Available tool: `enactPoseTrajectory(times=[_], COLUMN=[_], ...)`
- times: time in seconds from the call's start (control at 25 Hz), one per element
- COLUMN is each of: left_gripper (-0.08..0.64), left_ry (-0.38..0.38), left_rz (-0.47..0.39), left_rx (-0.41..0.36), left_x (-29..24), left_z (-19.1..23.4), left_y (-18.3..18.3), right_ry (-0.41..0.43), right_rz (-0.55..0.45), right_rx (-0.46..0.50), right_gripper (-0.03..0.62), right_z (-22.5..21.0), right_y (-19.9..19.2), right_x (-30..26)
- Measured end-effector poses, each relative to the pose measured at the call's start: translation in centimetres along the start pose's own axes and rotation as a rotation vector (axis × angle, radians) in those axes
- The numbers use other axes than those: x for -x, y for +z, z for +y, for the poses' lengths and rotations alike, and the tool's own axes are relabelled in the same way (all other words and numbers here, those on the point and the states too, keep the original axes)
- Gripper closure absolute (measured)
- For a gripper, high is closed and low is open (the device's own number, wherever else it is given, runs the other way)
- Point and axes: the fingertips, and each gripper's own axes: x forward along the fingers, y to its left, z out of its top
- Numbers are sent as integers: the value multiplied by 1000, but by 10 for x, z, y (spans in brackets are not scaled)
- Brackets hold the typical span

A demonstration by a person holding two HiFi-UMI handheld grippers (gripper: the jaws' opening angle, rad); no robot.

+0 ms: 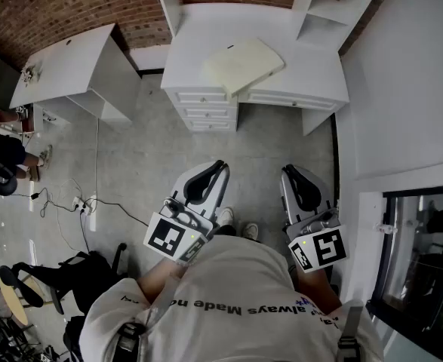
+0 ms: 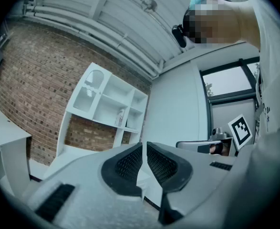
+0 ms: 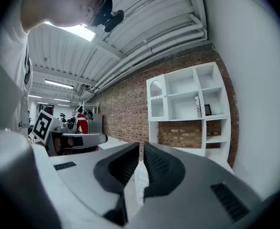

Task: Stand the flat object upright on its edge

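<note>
A pale cream flat object lies on the white desk, its corner jutting over the front edge above the drawers. Both grippers hang well short of the desk, over the floor by the person's body. My left gripper is shut and holds nothing; in the left gripper view its black pads stand close together with only a thin slit between them. My right gripper is likewise shut and holds nothing, its pads nearly meeting. Neither gripper view shows the flat object.
White drawers sit under the desk. A white shelf unit stands at the desk's back right, against a brick wall. A second white desk is at left. Cables and a black chair lie on the grey floor at left.
</note>
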Motion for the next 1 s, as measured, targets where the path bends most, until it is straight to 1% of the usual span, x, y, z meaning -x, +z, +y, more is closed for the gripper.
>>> enactPoseTrajectory(times=[0.16, 0.28, 0.52, 0.8, 1.0], left_gripper=[525, 526, 525, 525, 525], left_ry=[-6, -16, -13, -14, -12], left_rz=[1, 8, 12, 19, 15], left_rx=[7, 9, 26, 35, 35], left_x=[9, 13, 7, -27, -73], left_z=[10, 17, 30, 47, 56], left_y=[-1, -2, -1, -4, -6], right_ry=[1, -15, -22, -20, -23], right_rz=[-2, -6, -5, -10, -19], right_rx=[-4, -7, 5, -18, -14], right_gripper=[558, 558, 557, 558, 557], right_z=[11, 17, 15, -14, -56], right_y=[-1, -2, -4, -5, -2], right_x=[-10, -17, -32, -58, -77])
